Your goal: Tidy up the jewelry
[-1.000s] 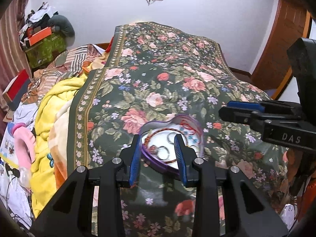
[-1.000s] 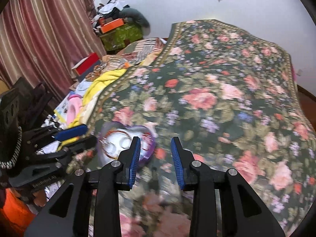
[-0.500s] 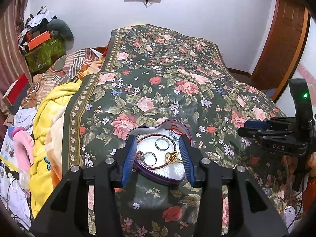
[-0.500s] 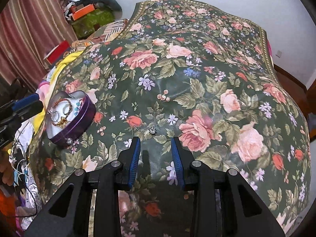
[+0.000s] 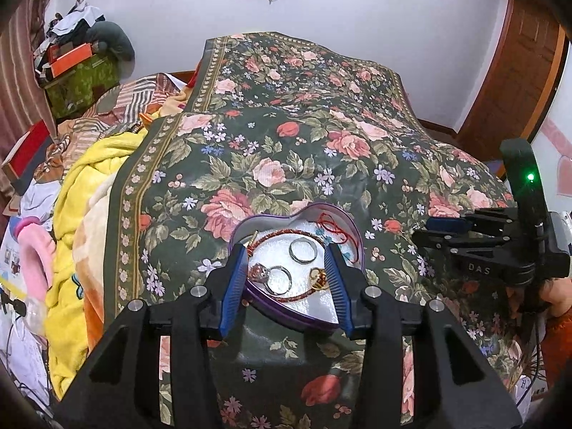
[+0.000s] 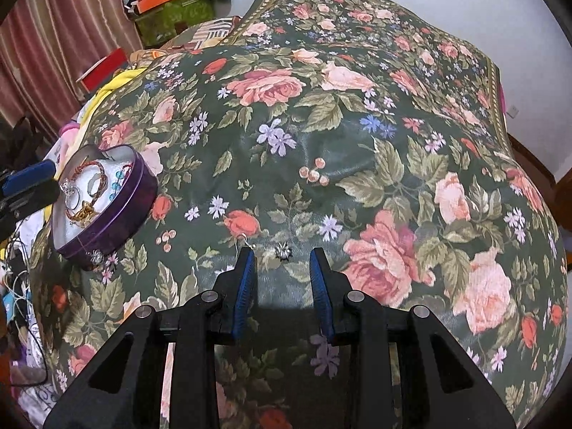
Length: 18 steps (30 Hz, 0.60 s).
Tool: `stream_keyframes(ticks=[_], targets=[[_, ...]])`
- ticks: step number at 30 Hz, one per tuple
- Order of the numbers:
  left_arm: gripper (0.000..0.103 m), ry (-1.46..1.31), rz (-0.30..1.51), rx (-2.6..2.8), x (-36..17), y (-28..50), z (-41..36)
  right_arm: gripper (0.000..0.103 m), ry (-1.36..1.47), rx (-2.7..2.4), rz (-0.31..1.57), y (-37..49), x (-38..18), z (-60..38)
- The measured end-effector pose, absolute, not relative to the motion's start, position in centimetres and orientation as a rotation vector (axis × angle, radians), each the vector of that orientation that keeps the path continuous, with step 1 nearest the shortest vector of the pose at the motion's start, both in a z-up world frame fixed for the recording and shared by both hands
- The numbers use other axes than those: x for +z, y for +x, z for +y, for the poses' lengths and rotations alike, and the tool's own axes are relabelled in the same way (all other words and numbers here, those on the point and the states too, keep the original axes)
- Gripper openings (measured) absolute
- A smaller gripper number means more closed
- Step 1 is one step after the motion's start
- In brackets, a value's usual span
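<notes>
A purple heart-shaped tin [image 5: 304, 321] [image 6: 118, 214] with a white lining sits on the floral bedspread. It holds rings [image 5: 302, 250], a gemstone ring [image 5: 261, 271], a beaded bracelet and a gold piece [image 6: 84, 211]. My left gripper [image 5: 286, 254] is open, its fingers on either side of the tin's near part. My right gripper [image 6: 280, 254] is open and low over the bedspread, with a small sparkly earring [image 6: 284, 250] lying between its fingertips. A thin hook earring [image 6: 245, 241] lies by its left finger. Another small jewel [image 6: 95, 257] lies against the tin's front wall.
The dark green floral bedspread [image 6: 357, 143] covers the whole bed. A yellow blanket [image 5: 82, 214] and clutter lie at the left edge. A green box [image 5: 78, 75] stands at the back left. The right gripper shows in the left wrist view [image 5: 439, 228].
My right gripper has swung away from the tin and dropped toward the sparkly earring. My left gripper has moved closer over the tin.
</notes>
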<state>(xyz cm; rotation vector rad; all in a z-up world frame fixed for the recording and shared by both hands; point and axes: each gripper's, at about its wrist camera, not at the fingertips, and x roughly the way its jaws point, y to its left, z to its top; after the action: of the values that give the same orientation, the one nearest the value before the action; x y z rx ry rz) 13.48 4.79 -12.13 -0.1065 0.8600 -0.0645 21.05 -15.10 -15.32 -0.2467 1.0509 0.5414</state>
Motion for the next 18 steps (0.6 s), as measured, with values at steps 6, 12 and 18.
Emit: stream_keyframes(ticks=[6,12,18], targets=[[0.044,-0.083,0.871,-0.067,-12.1,12.8,3.8,0.010,-0.218,0.571,1.050,21.3,-15.5,-14.8],[0.044,-0.069,0.886,-0.080,-11.8,11.8,2.6,0.010,-0.165,0.588,1.007,20.0,-14.0,-15.7],[0.044,-0.083,0.920,-0.123,-12.2,10.6,0.7,0.010,-0.116,0.593,0.945,18.8,-11.8,-17.4]])
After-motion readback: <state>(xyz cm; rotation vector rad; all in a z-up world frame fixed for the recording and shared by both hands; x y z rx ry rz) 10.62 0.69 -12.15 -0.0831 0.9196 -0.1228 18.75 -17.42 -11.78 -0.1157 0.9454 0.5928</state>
